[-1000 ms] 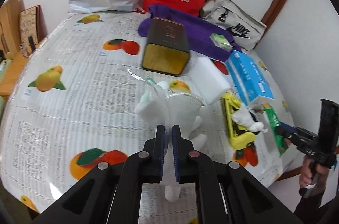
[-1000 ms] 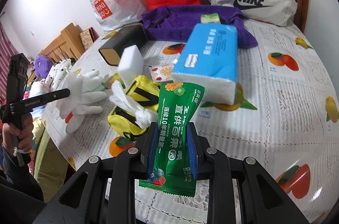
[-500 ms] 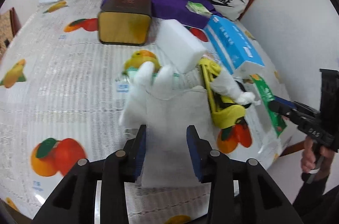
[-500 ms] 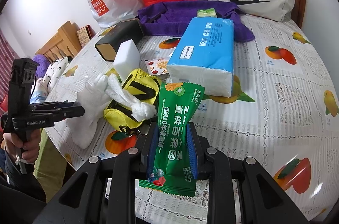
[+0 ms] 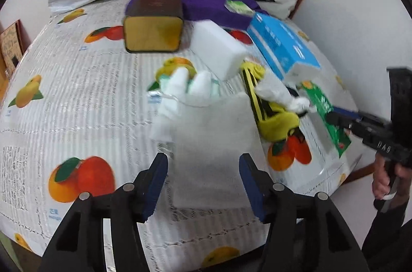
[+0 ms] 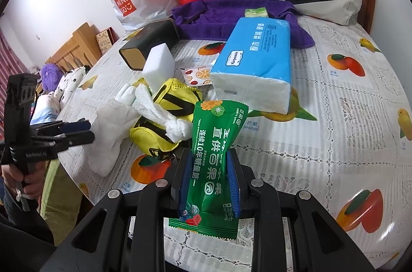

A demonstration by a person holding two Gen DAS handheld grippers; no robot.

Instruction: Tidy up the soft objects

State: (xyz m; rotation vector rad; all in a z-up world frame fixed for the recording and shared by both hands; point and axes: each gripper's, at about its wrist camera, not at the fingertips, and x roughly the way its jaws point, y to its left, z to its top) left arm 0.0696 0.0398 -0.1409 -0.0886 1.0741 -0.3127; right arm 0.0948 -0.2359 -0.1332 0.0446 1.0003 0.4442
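From the left wrist, the left gripper (image 5: 203,179) is opening, its blue pads clear of the white glove (image 5: 206,133) lying on the table (image 5: 77,97) between and just ahead of them. Beyond it sit a white sponge block (image 5: 219,50) and a yellow pouch (image 5: 273,117).

The right wrist alone shows the right gripper (image 6: 208,182) clamped on a green wet-wipe packet (image 6: 216,151), with the blue tissue pack (image 6: 257,58) ahead.

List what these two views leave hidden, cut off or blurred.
- Left wrist view: the white glove is motion-blurred between the opening left tool; contact unclear.
- Right wrist view: the green wipes packet, clamped in the right tool, hides the tablecloth beneath.
- Yellow pouch: partly covered by a knotted white cloth.
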